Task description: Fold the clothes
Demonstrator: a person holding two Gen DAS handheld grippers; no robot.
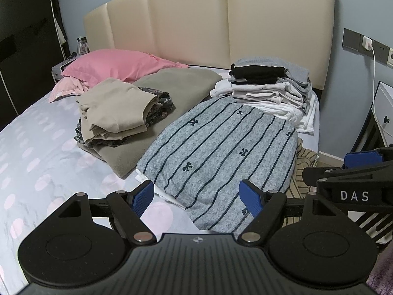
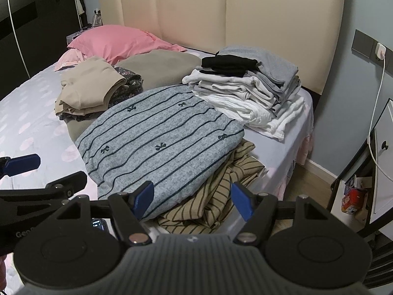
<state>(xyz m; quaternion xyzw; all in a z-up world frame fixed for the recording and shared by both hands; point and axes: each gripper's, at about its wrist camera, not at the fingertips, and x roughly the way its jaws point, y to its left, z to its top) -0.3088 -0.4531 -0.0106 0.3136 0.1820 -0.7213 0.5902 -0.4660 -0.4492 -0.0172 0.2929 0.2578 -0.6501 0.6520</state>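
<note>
Bed with lilac spotted sheet takes up most of both views; cream headboard behind.

Grey garment with dark stripes and small bows lies spread and smooth at my near right corner of the mattress, its near hem directly under my tools. Its far edge touches a folded stack of white, grey and black pieces. A beige folded pile sits left of it on an olive blanket. A crumpled tan striped garment pokes out from beneath the grey one's right side.

Left gripper: jaws wide apart, nothing between the pads, hovering above the near hem. Right gripper: same, wide and empty, over the boundary of grey and tan cloth.

My reading: I'm between grasps, grey piece laid out ready for its first fold. Next move calls for both tools dropping to the near hem corners, pinching only the grey layer, not the tan one below.
</note>
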